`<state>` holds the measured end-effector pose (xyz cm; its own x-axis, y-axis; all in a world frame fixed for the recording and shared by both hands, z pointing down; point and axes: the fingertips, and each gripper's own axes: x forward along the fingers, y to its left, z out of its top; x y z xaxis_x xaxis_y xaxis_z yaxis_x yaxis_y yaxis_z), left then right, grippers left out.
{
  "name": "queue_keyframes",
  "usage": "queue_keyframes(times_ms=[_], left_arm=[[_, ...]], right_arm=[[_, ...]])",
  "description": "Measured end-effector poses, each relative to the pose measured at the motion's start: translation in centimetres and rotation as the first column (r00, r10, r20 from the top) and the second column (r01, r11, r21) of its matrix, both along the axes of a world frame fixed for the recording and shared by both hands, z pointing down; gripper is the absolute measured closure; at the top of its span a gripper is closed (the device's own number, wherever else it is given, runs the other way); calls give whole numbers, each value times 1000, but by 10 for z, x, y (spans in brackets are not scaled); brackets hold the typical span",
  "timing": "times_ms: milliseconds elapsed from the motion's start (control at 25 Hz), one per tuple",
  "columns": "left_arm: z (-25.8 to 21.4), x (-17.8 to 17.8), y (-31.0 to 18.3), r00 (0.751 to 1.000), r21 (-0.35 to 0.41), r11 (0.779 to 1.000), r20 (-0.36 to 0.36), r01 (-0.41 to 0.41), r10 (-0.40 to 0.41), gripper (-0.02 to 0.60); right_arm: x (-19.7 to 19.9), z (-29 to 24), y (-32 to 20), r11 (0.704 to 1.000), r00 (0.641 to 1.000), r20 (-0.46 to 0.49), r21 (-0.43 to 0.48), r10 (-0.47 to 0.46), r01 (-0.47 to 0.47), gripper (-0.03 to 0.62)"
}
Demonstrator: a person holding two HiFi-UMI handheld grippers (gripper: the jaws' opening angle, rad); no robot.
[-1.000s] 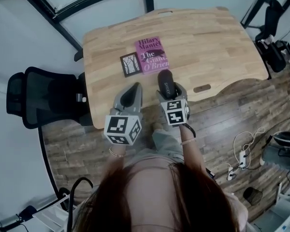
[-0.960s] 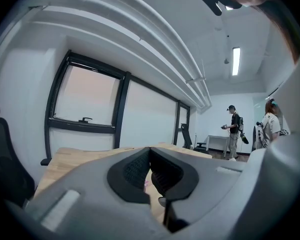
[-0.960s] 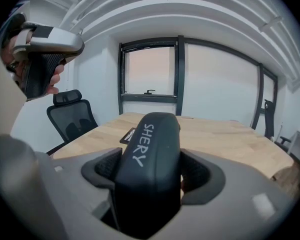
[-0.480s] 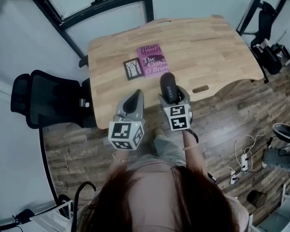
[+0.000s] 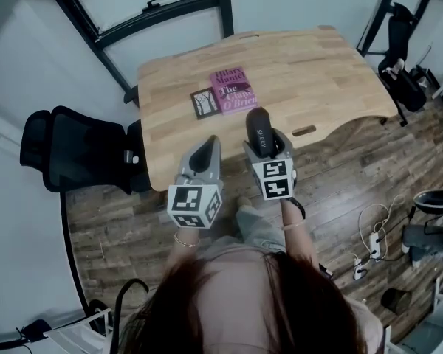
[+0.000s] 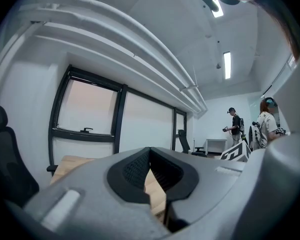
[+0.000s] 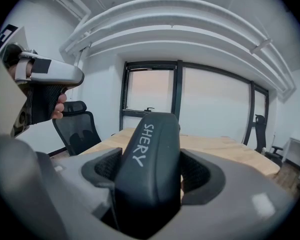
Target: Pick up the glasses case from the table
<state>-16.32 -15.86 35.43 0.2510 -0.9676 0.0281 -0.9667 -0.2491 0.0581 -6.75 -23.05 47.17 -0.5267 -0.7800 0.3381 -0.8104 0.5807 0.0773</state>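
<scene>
The black glasses case (image 5: pixel 258 129) with white lettering is held up off the wooden table (image 5: pixel 310 72), clamped between the jaws of my right gripper (image 5: pixel 263 140). In the right gripper view the glasses case (image 7: pixel 150 164) fills the space between the two jaws and points toward the table (image 7: pixel 230 149). My left gripper (image 5: pixel 202 155) hovers over the table's front edge, shut with nothing between its jaws; in the left gripper view its pads (image 6: pixel 157 171) meet at the tips.
A pink book (image 5: pixel 232 91) and a small dark card (image 5: pixel 204 102) lie mid-table. A black office chair (image 5: pixel 66 150) stands left of the table, another chair (image 5: pixel 399 80) at the right. Cables and a power strip (image 5: pixel 365 260) lie on the wood floor.
Both grippers have drawn back a little toward the table's front edge, the right one carrying the case farther from the book. The head view has shifted slightly.
</scene>
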Motion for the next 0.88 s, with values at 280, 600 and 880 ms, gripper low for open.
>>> queue_keyframes(times_ms=[280,600,880], left_arm=[[-7,5,23,1000,16,1000,1,-5,5,577],[-11,6,47,1000,31,999,-1,-14,14,577],[-11,5,67,1000,43,999,-5,-25,25,577]], right_arm=[[7,-23,24,999,1000,21,40,7,-8,232],[9,-44,50,996,999,32,85,7,-10,232],[9,-56,73,994,999,30,109,16,-19,232]])
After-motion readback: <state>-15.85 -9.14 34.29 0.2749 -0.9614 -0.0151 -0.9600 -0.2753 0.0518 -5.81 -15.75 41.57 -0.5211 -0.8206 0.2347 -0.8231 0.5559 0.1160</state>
